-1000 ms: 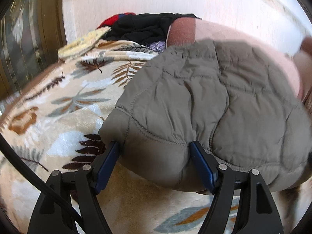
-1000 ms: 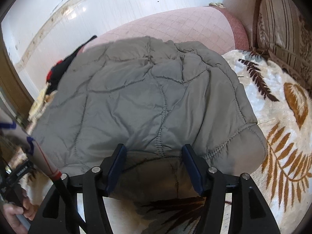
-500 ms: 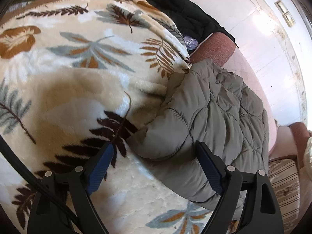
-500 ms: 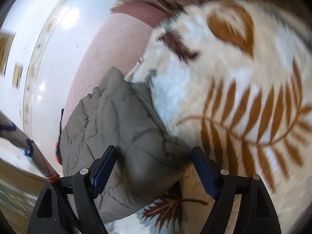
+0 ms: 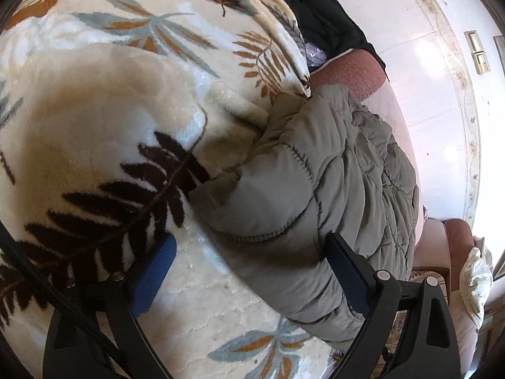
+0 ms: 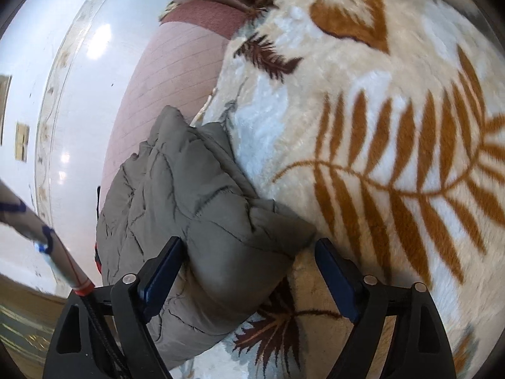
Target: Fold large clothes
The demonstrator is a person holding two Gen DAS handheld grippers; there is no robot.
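Here, a grey-green quilted jacket [image 5: 331, 189] is lying bunched along the edge of a cream plush blanket [image 5: 104, 101] printed with brown, orange and grey fern leaves. Beyond the jacket, a pink quilted cover [image 6: 164, 72] is showing on the furniture underneath, and a white tiled floor [image 5: 435, 101] is spreading out past that. A heap of black clothing [image 5: 315, 9] is sitting at the far end of the blanket.

The left gripper [image 5: 249, 268] is hovering with its blue-padded jaws spread wide; one corner of the jacket is sitting between them, and neither pad is pinching the fabric. The right gripper [image 6: 249, 268] is likewise gaping wide, with the jacket's other corner lying loose between its jaws, just touching the left pad. The jacket is resting on the blanket by its own weight.
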